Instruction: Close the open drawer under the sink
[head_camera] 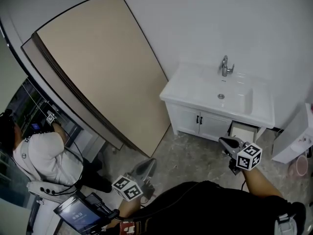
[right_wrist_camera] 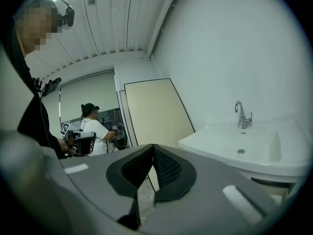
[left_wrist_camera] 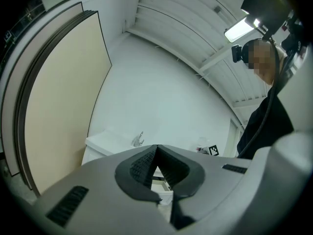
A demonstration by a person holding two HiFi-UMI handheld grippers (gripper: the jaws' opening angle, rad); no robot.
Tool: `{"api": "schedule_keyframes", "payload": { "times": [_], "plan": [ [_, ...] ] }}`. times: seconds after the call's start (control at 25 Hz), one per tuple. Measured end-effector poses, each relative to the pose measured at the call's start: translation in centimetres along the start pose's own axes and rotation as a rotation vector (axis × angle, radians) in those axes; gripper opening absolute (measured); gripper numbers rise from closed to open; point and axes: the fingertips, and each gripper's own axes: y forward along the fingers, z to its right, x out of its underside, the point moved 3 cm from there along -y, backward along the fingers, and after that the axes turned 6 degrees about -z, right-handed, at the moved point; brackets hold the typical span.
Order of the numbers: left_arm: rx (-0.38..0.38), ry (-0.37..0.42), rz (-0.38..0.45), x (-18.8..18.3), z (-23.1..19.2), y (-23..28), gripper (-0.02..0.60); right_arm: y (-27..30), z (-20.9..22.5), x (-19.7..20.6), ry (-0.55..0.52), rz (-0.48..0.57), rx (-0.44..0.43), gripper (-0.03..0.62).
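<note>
A white sink cabinet (head_camera: 215, 124) with a chrome faucet (head_camera: 225, 66) stands against the far wall. Under the basin's right side a pale drawer (head_camera: 243, 131) stands pulled out. My right gripper (head_camera: 226, 142) is shut and empty, its tip just in front of and below that drawer. My left gripper (head_camera: 148, 164) hangs over the floor left of the cabinet, also shut with nothing between its fingers. In the left gripper view the closed tips (left_wrist_camera: 156, 147) point toward the cabinet, and the open drawer (left_wrist_camera: 164, 194) shows below them. The right gripper view has the closed tips (right_wrist_camera: 153, 147) left of the basin (right_wrist_camera: 244, 148).
A large beige board (head_camera: 105, 67) leans on the wall left of the cabinet. A person in a white shirt (head_camera: 41, 155) works at the far left. A white appliance (head_camera: 298, 136) and a pink bin (head_camera: 299, 166) stand right of the cabinet. A screen device (head_camera: 78, 214) is near my left arm.
</note>
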Motion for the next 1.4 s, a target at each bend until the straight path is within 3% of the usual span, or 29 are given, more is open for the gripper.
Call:
{"api": "schedule_keyframes", "payload": {
  "times": [0.16, 0.44, 0.76, 1.08, 1.4],
  "plan": [
    [-0.002, 0.011, -0.005, -1.0, -1.2, 4.8, 0.000, 0.8, 3.9, -1.5, -0.015, 0.004, -0.008, 0.002],
    [0.039, 0.019, -0.043, -1.4, -3.2, 10.8, 0.000, 0.6, 9.2, -1.9, 0.012, 0.029, 0.052, 0.002],
    [0.199, 0.003, -0.060, -3.0, -9.4, 16.6, 0.000, 2.8, 12.0, -2.3, 0.024, 0.025, 0.198, 0.002],
    [0.341, 0.033, -0.126, -9.0, -18.2, 20.2, 0.000, 8.1, 12.6, -5.6, 0.051, 0.061, 0.382, 0.002],
    [0.445, 0.048, -0.177, -12.5, -25.5, 23.2, 0.000, 13.1, 12.4, -6.8, 0.090, 0.105, 0.503, 0.002]
  ]
}}
